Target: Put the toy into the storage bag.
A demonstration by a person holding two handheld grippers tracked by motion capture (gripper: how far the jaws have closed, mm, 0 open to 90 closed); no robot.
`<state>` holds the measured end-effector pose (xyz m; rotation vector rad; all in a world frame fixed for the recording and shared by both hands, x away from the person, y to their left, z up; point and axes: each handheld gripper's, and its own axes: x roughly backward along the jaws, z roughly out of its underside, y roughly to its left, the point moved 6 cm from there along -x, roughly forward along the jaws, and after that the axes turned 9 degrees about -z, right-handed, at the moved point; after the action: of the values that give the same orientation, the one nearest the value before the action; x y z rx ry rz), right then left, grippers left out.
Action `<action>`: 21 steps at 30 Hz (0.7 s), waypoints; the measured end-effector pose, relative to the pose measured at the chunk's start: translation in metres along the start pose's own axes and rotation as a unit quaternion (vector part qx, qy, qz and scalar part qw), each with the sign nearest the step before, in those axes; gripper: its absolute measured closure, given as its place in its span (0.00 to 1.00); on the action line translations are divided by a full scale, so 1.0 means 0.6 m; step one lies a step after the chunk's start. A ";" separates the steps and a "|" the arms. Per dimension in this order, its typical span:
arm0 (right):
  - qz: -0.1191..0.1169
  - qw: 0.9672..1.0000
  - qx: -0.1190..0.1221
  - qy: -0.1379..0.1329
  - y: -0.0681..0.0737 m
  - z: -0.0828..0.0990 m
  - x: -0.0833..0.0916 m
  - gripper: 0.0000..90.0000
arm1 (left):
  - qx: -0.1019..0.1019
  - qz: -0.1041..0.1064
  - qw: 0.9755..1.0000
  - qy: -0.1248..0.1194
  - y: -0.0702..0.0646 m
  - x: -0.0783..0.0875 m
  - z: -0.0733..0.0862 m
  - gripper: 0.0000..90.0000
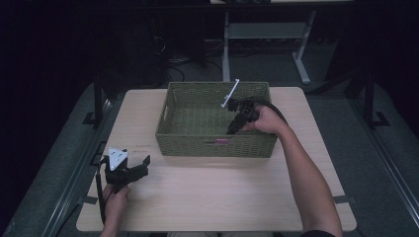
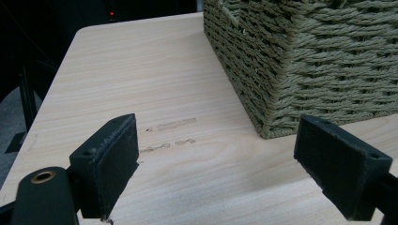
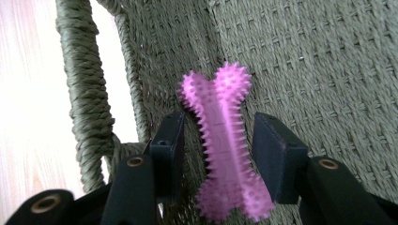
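Jaws of the left gripper stand wide apart with nothing between them, at the lower left of the high view, resting low over the counter in the person's left hand. In the left gripper view the two black pads frame bare wood, with a corner of the woven green basket at the upper right. Further right in the high view, the basket sits in the middle of the frame, and the right gripper reaches down into its right half. In the right gripper view its jaws are slightly parted around a spiky pink bone toy, which lies between the pads against the basket's weave; a gap shows on each side, so the pads are not pressing it.
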<state>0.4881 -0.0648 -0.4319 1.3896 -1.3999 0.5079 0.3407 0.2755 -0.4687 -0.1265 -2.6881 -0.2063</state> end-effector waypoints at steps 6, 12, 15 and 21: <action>0.002 1.000 -0.002 -0.006 0.003 0.001 0.007 0.56 | 0.000 0.000 1.000 0.000 0.000 0.000 0.000 0.15; 0.001 1.000 -0.005 -0.013 0.006 0.000 0.011 0.52 | 0.000 0.000 1.000 0.000 0.000 0.000 0.000 0.15; 0.004 1.000 -0.004 -0.016 0.006 0.000 0.013 0.50 | 0.000 0.001 1.000 0.000 -0.001 0.000 0.000 0.15; 0.007 1.000 -0.009 -0.021 0.007 0.001 0.021 0.48 | -0.001 0.001 1.000 0.001 -0.001 0.000 0.000 0.15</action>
<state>0.4869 -0.0702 -0.4201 1.3847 -1.4459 0.4766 0.3407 0.2748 -0.4690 -0.1287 -2.6859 -0.2086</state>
